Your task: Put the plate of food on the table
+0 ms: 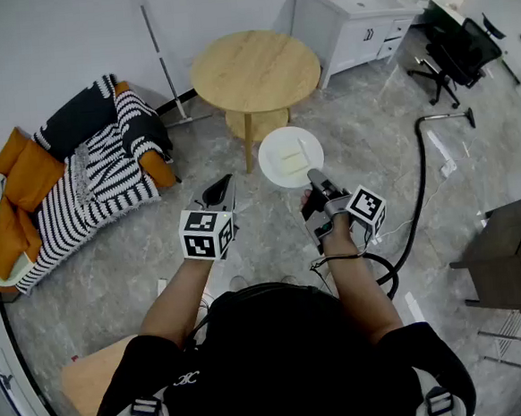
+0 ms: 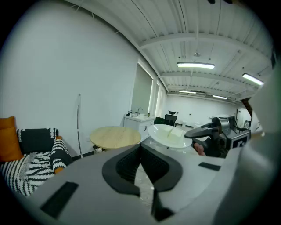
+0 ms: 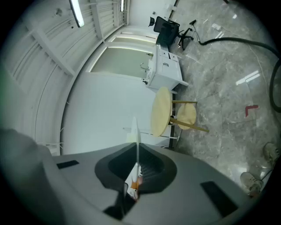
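Plate of food [image 1: 291, 156] is lifted but not delivered. Your right gripper [image 1: 317, 178] clamps its near rim, holding it in the air just short of the round table [image 1: 254, 68]. Your left gripper [image 1: 222, 192], also short of the table, is clenched on nothing. Reaching the tabletop and setting down remain.

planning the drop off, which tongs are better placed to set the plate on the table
Right. The right tongs grip the plate by its rim, with the round table just ahead. The left tongs are shut and empty.
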Demonstrator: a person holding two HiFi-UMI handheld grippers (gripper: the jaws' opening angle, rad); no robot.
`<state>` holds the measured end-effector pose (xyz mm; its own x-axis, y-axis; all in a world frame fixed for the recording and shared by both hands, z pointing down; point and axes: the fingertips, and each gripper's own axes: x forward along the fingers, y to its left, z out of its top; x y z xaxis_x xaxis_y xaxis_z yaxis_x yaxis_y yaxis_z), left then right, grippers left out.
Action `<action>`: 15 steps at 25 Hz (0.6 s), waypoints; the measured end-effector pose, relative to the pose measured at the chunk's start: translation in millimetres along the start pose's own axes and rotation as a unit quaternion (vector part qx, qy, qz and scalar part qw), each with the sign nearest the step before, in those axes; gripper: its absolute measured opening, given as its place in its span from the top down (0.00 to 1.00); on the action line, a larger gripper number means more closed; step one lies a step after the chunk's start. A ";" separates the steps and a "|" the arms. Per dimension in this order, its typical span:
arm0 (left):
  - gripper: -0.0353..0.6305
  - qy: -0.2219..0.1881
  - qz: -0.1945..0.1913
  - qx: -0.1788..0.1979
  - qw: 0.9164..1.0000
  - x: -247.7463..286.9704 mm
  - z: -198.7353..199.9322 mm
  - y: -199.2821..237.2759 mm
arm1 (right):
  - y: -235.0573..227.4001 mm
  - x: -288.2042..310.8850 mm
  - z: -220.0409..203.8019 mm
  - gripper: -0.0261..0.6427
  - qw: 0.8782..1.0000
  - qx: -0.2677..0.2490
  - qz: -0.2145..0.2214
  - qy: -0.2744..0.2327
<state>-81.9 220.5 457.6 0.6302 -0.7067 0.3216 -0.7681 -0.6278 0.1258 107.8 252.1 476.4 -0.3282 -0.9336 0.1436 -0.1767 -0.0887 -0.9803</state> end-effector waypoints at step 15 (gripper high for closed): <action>0.93 -0.004 0.000 -0.013 1.000 -12.4 4.6 12.1 | 2.0 -3.1 -20.1 0.93 0.999 0.021 -0.023 -0.008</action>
<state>-98.5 220.2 450.9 0.6303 -0.7096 0.3151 -0.7713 -0.6187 0.1496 89.8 261.9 476.7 -0.3059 -0.9334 0.1874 -0.1525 -0.1462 -0.9774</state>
